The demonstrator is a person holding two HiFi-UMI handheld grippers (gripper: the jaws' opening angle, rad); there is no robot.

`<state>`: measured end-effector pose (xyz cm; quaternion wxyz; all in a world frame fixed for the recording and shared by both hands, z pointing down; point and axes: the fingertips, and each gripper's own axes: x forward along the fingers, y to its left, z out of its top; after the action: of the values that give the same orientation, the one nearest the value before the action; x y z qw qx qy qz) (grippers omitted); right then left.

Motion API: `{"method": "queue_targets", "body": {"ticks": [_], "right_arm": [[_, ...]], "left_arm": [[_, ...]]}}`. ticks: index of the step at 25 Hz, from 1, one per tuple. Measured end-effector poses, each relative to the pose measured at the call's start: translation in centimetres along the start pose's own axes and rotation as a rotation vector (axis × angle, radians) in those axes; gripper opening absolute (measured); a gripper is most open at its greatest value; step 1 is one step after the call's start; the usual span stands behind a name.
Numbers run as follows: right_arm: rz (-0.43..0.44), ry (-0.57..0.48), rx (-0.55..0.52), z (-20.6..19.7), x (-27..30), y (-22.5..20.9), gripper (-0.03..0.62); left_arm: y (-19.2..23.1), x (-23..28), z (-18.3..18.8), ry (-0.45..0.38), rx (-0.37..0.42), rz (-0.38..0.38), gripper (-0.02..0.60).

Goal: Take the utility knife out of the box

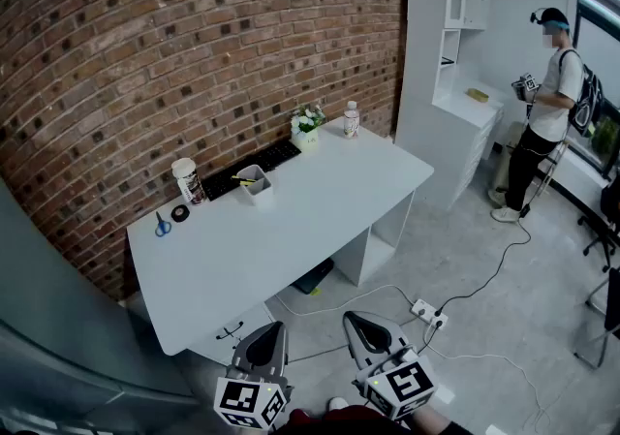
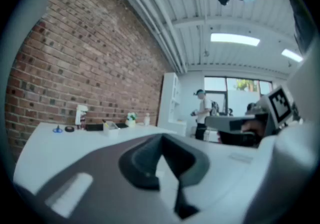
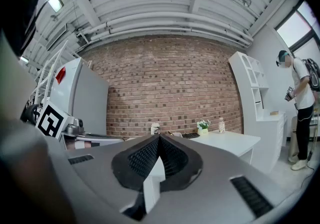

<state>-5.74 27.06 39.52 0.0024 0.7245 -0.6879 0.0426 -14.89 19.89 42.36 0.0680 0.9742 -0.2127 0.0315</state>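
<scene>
1. Utility knife (image 1: pixel 243 178): I take it to be the yellow thing lying in the small white box (image 1: pixel 256 183), which stands on the white table (image 1: pixel 320 201) near the brick-wall side, just in front of the dark keyboard (image 1: pixel 254 163).
2. Its long axis seems to run roughly across the box's open top, with one end showing past the rim. It is too small to tell blade end from handle end.
3. Left claw (image 1: pixel 275 328): jaws closed together, nothing between them, held level over the floor short of the table's near edge.
4. Right claw (image 1: pixel 356 317): jaws likewise shut and empty, just beside the left one.
5. Key relation: the box lies ahead of both claws and off to the left, well apart from them across the table's bare top. The left claw is the nearer of the two.
6. Judgement: the task has not started. Either claw must open before it can reach over the table and take the yellow handle from above.
</scene>
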Motion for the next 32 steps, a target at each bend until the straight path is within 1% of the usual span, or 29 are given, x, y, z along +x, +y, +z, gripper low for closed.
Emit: {"method": "queue_targets", "body": {"ticks": [4,6,9,13,17,22,26,29,32], "right_arm": [[0.000,-0.027,-0.017,0.4,-0.1,-0.8,0.008],[0.001,-0.037,0.000,0.6,-0.2,-1.3,0.008],[0.001,-0.024,0.054,0.5,-0.3,-2.2,0.008],[-0.012,-0.032,0.052,0.4,0.0,-3.5,0.008],[-0.014,0.021,0.066,0.1,0.2,-4.0,0.008],[-0.001,0.026,0.071,-0.9,0.4,-4.5,0.008],[-0.020,0.074,0.073,-0.7,0.2,-4.8,0.008],[-0.008,0.045,0.085,-1.0,0.7,-5.1,0.008],[-0.007,0.063,0.091,-1.2,1.2,-5.0,0.008]], "left_arm": [[-0.1,0.5,0.1,-0.004,0.006,0.011,0.003],[-0.2,0.8,0.1,-0.006,0.010,0.017,0.003],[-0.3,1.3,0.3,-0.008,0.018,0.025,0.003],[-0.2,1.7,0.5,-0.004,0.033,0.045,0.003],[-0.2,2.1,0.8,0.002,0.047,0.060,0.003],[-0.4,2.4,0.2,0.015,0.055,0.073,0.003],[-0.5,2.4,0.2,0.023,0.064,0.078,0.003],[-0.2,2.7,0.5,0.025,0.068,0.084,0.003],[0.3,3.0,0.5,0.024,0.074,0.088,0.003]]}}
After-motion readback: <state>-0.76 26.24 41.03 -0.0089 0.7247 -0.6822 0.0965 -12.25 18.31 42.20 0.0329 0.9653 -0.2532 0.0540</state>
